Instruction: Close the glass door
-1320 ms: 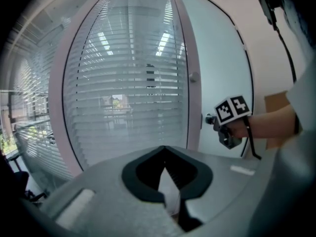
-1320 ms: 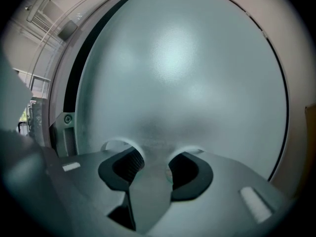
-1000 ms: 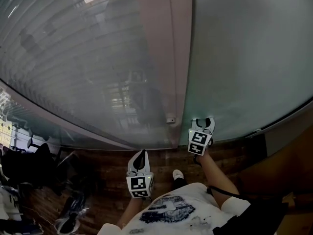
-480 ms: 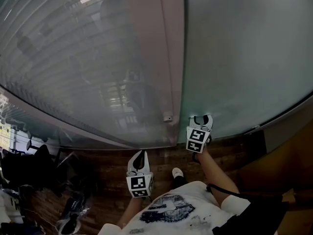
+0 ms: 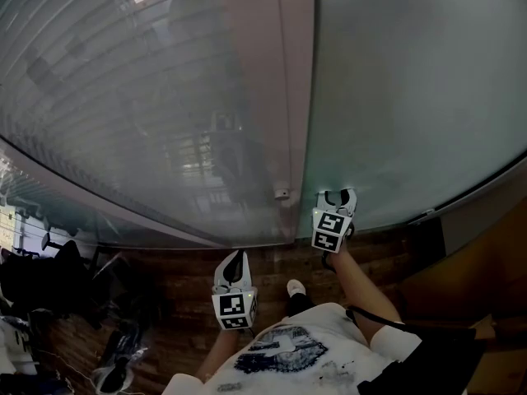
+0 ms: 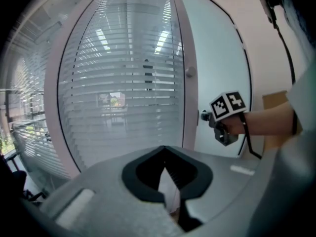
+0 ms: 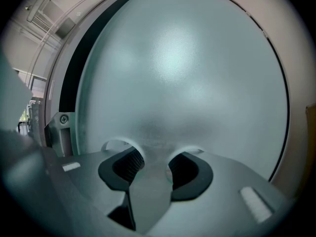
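Observation:
The frosted glass door [image 5: 412, 97] fills the right half of the head view, its left edge beside a pale upright frame post [image 5: 272, 97]. A small latch piece [image 5: 282, 193] sits low on that post. My right gripper [image 5: 338, 194] points at the glass near the door's left edge. Its jaws stand apart with the tips up against the pane [image 7: 187, 73] and nothing between them; the right gripper [image 7: 152, 154] shows the same from its own camera. My left gripper [image 5: 236, 257] hangs lower and nearer to me, off the door, its jaws closed to a point.
A glass wall with slatted blinds [image 5: 123, 97] stands left of the post. The floor is dark wood [image 5: 189, 278]. Dark chairs and bags [image 5: 41, 278] crowd the lower left, and a brown box [image 5: 494, 270] stands at the right. A metal bracket [image 7: 63, 119] sits by the door's edge.
The head view has shifted slightly. Both grippers keep their places against the door and post, and the right jaws stay the same width.

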The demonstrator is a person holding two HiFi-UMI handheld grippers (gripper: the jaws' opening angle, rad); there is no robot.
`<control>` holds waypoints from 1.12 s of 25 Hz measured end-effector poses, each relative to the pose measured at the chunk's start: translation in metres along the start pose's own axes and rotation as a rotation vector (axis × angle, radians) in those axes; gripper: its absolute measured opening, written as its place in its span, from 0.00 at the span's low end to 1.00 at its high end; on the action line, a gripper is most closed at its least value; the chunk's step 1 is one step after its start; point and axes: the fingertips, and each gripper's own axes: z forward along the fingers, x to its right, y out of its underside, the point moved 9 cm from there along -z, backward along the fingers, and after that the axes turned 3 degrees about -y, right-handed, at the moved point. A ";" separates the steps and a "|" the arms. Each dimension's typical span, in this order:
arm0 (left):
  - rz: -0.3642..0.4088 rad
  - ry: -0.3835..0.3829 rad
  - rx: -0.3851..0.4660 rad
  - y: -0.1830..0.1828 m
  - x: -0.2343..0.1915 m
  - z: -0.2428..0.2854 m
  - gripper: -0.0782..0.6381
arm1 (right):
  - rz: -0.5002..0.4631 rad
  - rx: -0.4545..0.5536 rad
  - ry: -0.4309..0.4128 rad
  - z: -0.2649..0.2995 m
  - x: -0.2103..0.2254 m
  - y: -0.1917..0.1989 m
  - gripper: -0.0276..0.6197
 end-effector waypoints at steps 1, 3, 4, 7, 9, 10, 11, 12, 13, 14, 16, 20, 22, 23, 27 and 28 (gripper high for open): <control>0.000 -0.001 -0.002 0.000 0.000 0.000 0.11 | 0.001 0.000 0.001 0.000 0.000 0.000 0.30; 0.000 0.000 -0.004 0.000 0.001 -0.002 0.11 | 0.002 -0.002 0.001 0.001 0.000 0.000 0.30; 0.000 -0.001 -0.003 -0.002 0.001 -0.003 0.11 | 0.002 -0.004 -0.002 0.001 0.001 0.000 0.30; 0.004 0.008 0.009 -0.003 0.002 -0.006 0.11 | -0.002 0.000 -0.036 0.000 0.003 0.001 0.30; 0.008 0.019 0.016 0.001 0.002 -0.008 0.11 | -0.006 0.013 -0.075 -0.002 0.004 0.001 0.30; 0.009 0.023 0.015 0.003 0.003 -0.010 0.11 | -0.008 0.018 -0.092 -0.003 0.004 0.001 0.30; 0.010 0.025 0.012 0.005 0.003 -0.011 0.11 | -0.008 0.020 -0.106 -0.004 0.005 0.002 0.30; 0.010 0.026 0.010 0.007 0.004 -0.013 0.11 | -0.006 0.020 -0.116 -0.005 0.005 0.002 0.30; 0.010 0.025 0.009 0.007 0.005 -0.016 0.11 | -0.001 0.020 -0.127 -0.006 0.005 0.003 0.29; 0.010 0.022 0.007 0.006 0.005 -0.018 0.11 | 0.008 0.021 -0.142 -0.007 0.006 0.006 0.29; 0.011 0.025 0.008 0.007 0.005 -0.024 0.11 | 0.037 0.032 -0.187 -0.008 0.010 0.011 0.29; 0.011 0.026 0.013 0.012 0.005 -0.036 0.11 | 0.049 0.036 -0.244 -0.011 0.013 0.013 0.27; 0.014 0.022 0.018 0.011 0.005 -0.042 0.11 | 0.037 0.019 -0.251 -0.012 0.015 0.013 0.25; 0.015 0.020 0.020 0.011 0.004 -0.045 0.11 | 0.036 0.014 -0.254 -0.013 0.016 0.013 0.25; 0.023 0.010 0.027 0.015 0.004 -0.059 0.11 | 0.042 0.006 -0.251 -0.026 0.019 0.016 0.25; 0.025 0.009 0.029 0.015 0.005 -0.062 0.11 | 0.040 0.006 -0.248 -0.030 0.020 0.017 0.25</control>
